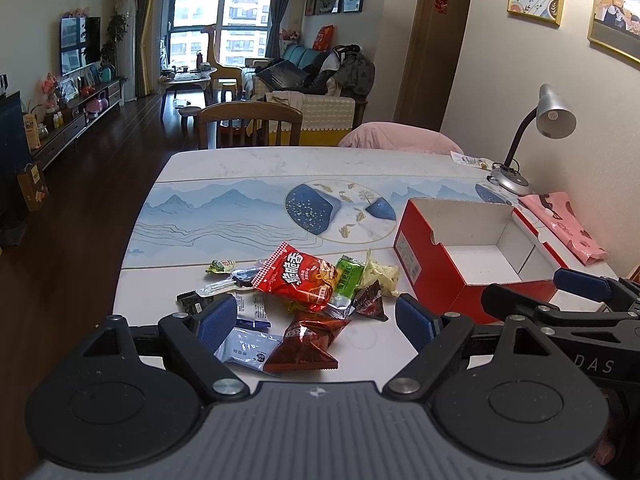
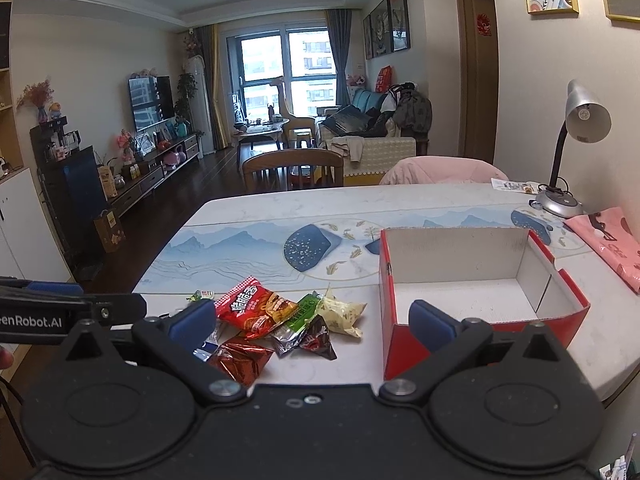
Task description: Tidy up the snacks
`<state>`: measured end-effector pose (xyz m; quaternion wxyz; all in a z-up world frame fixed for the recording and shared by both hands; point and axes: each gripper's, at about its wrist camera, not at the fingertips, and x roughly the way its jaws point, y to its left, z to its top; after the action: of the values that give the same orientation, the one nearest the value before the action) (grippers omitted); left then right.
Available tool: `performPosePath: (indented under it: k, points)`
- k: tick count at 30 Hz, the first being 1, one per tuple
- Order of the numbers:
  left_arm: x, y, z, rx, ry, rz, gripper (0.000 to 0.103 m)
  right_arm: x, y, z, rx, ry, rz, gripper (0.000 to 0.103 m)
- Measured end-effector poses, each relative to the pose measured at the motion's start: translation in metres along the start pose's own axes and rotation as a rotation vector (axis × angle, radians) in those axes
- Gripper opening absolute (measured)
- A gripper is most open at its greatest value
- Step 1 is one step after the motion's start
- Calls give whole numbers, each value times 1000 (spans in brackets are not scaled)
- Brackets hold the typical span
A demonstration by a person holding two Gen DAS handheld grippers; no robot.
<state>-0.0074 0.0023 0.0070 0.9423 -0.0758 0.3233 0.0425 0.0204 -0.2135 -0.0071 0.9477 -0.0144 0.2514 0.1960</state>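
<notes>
- Nearest my left cam: left gripper (image 1: 316,322), jaws spread wide, nothing between the blue pads (image 1: 216,318). It hovers over the near table edge, above the snack pile.
- Right gripper (image 2: 312,320): likewise wide apart, nothing held. It sits low over the near edge, one pad toward the pile, the other in front of the box's near wall. It also shows at the right edge of the left cam.
- Table (image 1: 224,168): white top w/ blue mountain-print mat.
- Snack pile, near-centre of table, loose, to the left of the box:
- Red chip bag (image 1: 298,278) on top, tilted.
- Green packet (image 1: 347,274) just beside it on the right, partly under it.
- Pale yellow packet (image 1: 382,272) right of the green one, closest to the box but not touching it.
- Dark triangular packet (image 1: 370,304) in front of the green one.
- Red-brown foil packet (image 1: 306,340), crumpled, nearest the left gripper.
- White-blue sachets (image 1: 248,344) at the pile's left, partly behind the left pad.
- Small green-yellow candy (image 1: 220,267) lies apart at the far left.
- Red box (image 2: 568,298): open-top carton, white inside, right of the pile. I see no snack in it from either cam; a fold-in flap stands at its right end.
- Pink bag (image 2: 616,248) lies flat right of the box, near the desk lamp (image 2: 580,128).
</notes>
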Motion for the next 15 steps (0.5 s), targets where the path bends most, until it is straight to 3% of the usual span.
performPosePath:
  k: [15]
  points:
    - [-5, 3, -2, -5, -2, 18, 87, 4, 3, 3, -18, 19, 12, 103]
